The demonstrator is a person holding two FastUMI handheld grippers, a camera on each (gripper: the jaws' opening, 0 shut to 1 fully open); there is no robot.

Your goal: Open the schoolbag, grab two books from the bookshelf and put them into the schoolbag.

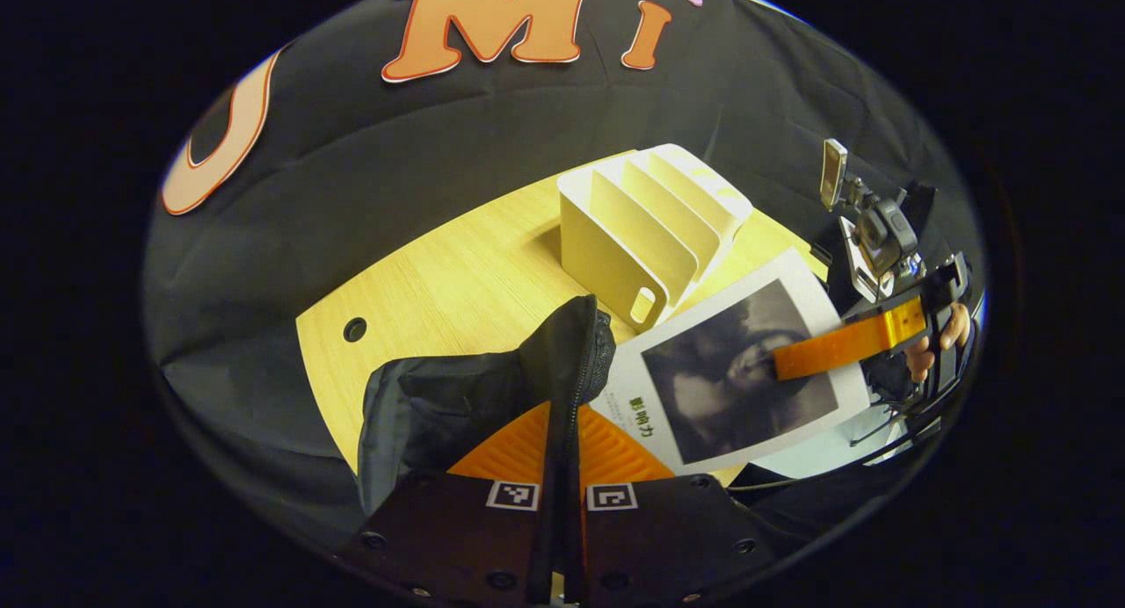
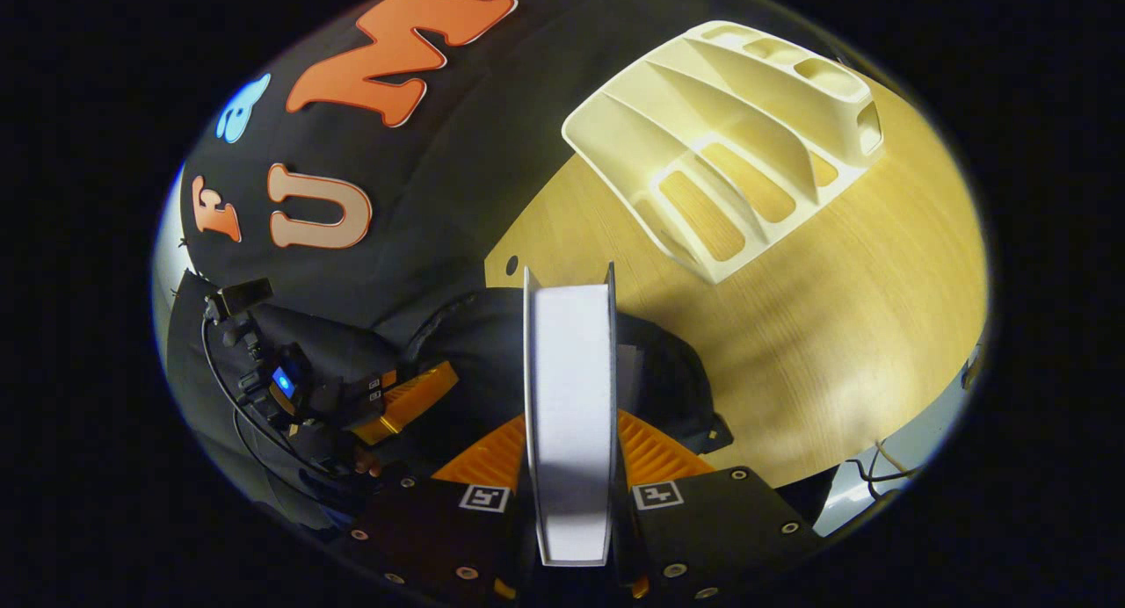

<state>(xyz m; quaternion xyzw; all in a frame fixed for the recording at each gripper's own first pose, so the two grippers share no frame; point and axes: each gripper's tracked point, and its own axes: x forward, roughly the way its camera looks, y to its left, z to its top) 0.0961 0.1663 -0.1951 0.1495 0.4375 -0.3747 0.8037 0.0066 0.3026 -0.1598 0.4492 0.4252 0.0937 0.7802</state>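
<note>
in the left gripper view, the left gripper [image 1: 562, 467] has its fingers clamped on a raised edge of the black schoolbag [image 1: 466, 406], which lies on the wooden desk [image 1: 448, 274]. just behind stands the cream bookshelf [image 1: 650, 226]. the right gripper [image 1: 844, 344] holds a book [image 1: 729, 371] beside the bag.

in the right gripper view, the right gripper's fingers [image 2: 655, 454] are clamped on the book, seen edge-on above the schoolbag, with the bookshelf on the desk beyond.

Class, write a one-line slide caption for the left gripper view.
Left gripper pinches the black schoolbag's edge while the right gripper brings a book over from the white bookshelf.
</note>
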